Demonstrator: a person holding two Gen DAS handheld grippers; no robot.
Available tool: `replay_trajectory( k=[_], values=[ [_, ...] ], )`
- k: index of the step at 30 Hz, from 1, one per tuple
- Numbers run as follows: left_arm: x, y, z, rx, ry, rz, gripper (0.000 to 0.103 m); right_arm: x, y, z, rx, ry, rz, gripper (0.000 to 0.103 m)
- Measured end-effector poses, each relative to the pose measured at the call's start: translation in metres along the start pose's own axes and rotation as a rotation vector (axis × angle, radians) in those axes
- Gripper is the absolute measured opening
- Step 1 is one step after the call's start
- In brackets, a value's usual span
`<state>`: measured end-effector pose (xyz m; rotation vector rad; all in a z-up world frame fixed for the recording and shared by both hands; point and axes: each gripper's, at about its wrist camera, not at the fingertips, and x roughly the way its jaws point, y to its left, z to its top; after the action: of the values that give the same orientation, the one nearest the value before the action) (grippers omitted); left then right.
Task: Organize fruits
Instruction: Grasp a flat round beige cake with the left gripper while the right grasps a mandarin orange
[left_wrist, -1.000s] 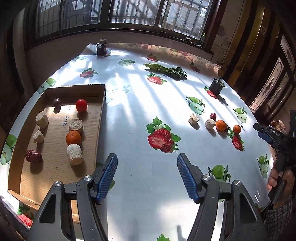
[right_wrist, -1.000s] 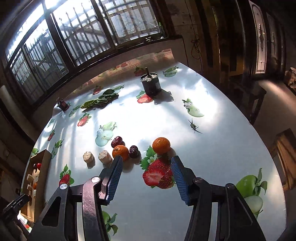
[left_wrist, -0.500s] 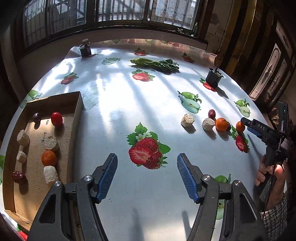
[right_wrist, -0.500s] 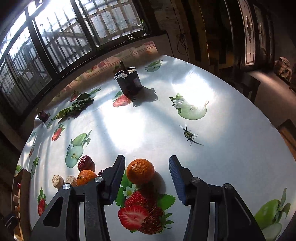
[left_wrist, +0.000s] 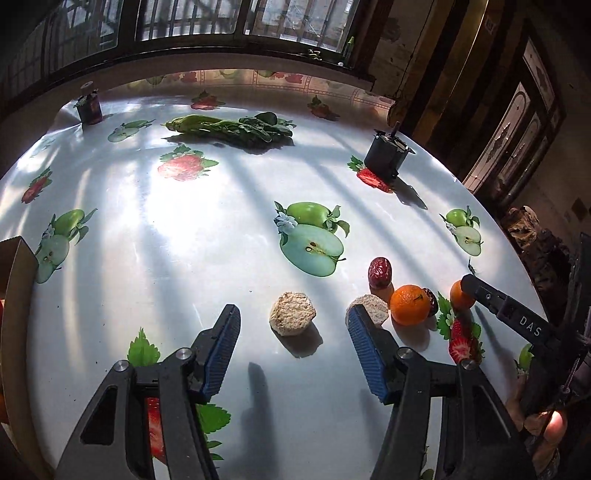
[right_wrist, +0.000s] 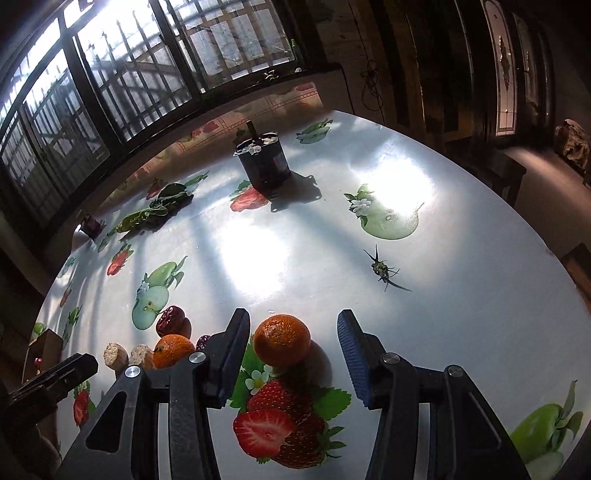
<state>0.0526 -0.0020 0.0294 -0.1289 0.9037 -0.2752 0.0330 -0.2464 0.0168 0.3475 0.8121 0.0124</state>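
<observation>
My left gripper (left_wrist: 293, 326) is open, with a beige cut chunk (left_wrist: 291, 313) on the table between its fingers. A second beige chunk (left_wrist: 373, 308), an orange (left_wrist: 410, 304) and a red date (left_wrist: 379, 272) lie just to its right. My right gripper (right_wrist: 293, 330) is open around a small orange (right_wrist: 281, 339) that rests on the table, closer to its left finger. In the right wrist view another orange (right_wrist: 171, 350), a red date (right_wrist: 170, 320) and the beige chunks (right_wrist: 115, 354) lie to the left. The right gripper (left_wrist: 480, 291) shows at the right of the left wrist view.
The cardboard tray's corner (left_wrist: 16, 258) sits at the far left. A black can (right_wrist: 263, 162) stands further back, also seen in the left wrist view (left_wrist: 386, 155). Leafy greens (left_wrist: 229, 127) and a small dark jar (left_wrist: 88, 107) lie near the window. A fruit stem (right_wrist: 380, 267) lies beyond the right gripper.
My left gripper swung right, away from the tray, and came up to the beige chunk. My right gripper moved forward so the small orange now sits between its fingers.
</observation>
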Motion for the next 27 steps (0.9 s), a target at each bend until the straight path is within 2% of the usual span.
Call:
replay_trajectory(
  k=[7,14,15,17,19,21,25,27],
  values=[
    [0.015,0.007,-0.006,0.025,0.032,-0.023,0.06,0.011,0.011,-0.003,-0.048,0.033,-0.019,0.053],
    [0.02,0.011,-0.002,0.021,0.015,-0.039,0.06,0.014,0.016,-0.007,-0.077,0.04,-0.042,0.053],
    [0.021,0.008,-0.002,0.028,0.015,-0.044,0.059,0.014,0.017,-0.007,-0.079,0.041,-0.047,0.052],
    [0.023,0.002,-0.002,0.052,0.026,-0.061,0.042,0.015,0.018,-0.007,-0.084,0.04,-0.056,0.05],
    [0.024,-0.006,-0.005,0.086,0.032,-0.044,0.026,0.015,0.019,-0.007,-0.091,0.039,-0.064,0.048],
    [0.024,-0.008,-0.007,0.102,0.03,-0.036,0.026,0.016,0.02,-0.008,-0.097,0.038,-0.075,0.046],
    [0.021,-0.002,-0.007,0.071,0.036,-0.052,0.026,0.015,0.018,-0.008,-0.09,0.032,-0.089,0.036],
    [0.019,0.001,-0.007,0.061,0.029,-0.053,0.026,0.014,0.017,-0.008,-0.083,0.03,-0.085,0.036]
  ],
)
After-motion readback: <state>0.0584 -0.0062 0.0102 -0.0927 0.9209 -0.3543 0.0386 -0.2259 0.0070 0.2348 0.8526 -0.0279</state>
